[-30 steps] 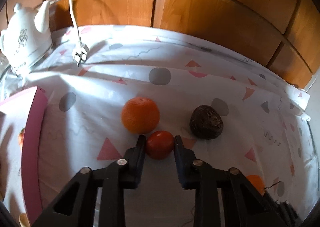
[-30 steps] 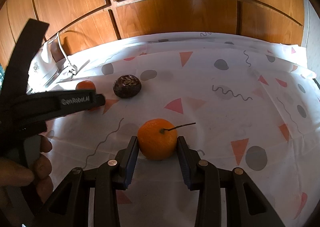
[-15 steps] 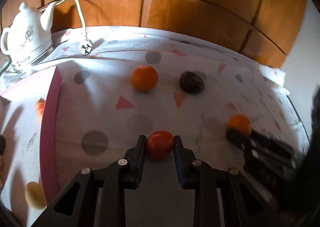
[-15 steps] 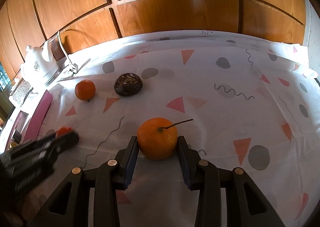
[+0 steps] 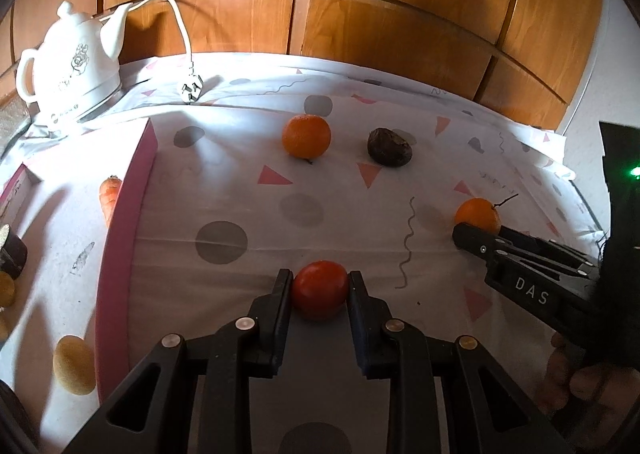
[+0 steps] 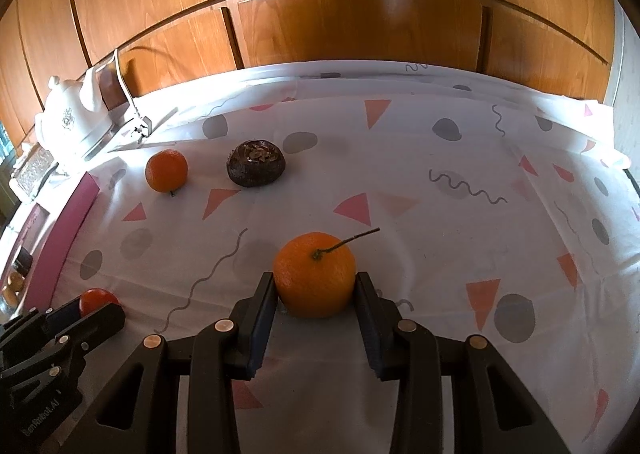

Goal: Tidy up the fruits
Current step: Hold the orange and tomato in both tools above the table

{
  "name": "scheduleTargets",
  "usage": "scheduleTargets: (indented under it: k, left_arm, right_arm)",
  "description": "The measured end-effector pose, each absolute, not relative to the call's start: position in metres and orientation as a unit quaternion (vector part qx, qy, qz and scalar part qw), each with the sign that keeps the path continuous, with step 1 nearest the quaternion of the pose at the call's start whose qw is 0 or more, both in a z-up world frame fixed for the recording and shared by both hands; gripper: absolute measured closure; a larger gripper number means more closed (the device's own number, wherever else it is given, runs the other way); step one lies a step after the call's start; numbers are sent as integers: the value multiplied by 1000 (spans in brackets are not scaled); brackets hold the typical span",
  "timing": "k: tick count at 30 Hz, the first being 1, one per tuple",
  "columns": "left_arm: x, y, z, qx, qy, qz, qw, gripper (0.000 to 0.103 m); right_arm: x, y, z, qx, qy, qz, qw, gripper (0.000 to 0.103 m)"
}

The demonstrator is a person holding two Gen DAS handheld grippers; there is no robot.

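While my left gripper (image 5: 320, 288) clamps red fruit (image 5: 319, 289), pink-edged board (image 5: 120, 238) lies to its left, nearer than for right gripper (image 6: 315, 286), which clamps stemmed orange (image 6: 314, 274).

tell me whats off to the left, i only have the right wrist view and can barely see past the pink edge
Observer: The pink edge belongs to a pink-rimmed tray, and a carrot lies in it near that rim.
Operator: anything else in there
Observer: A pale yellow round item sits nearer the camera; I cannot tell what it is.
Operator: and is the left gripper really on the tomato
Observer: Yes. In its own view the left gripper has both fingers pressed against the sides of the red tomato.
Operator: does my orange look gripped from over there
Observer: The right gripper partly covers the stemmed orange, so that view cannot confirm it.
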State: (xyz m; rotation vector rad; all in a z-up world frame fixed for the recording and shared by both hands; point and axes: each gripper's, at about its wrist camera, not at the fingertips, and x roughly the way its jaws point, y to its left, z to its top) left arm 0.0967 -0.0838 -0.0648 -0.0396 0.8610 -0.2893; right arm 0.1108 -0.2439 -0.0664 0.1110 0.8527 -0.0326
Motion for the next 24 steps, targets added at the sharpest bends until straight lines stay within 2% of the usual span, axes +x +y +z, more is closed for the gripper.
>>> scheduleTargets:
  k: [24]
  left_arm:
    - [93,-91,-67,13,402,-126,907,75]
  right_arm:
    - [113,-238,-67,30,419,-26,907,62]
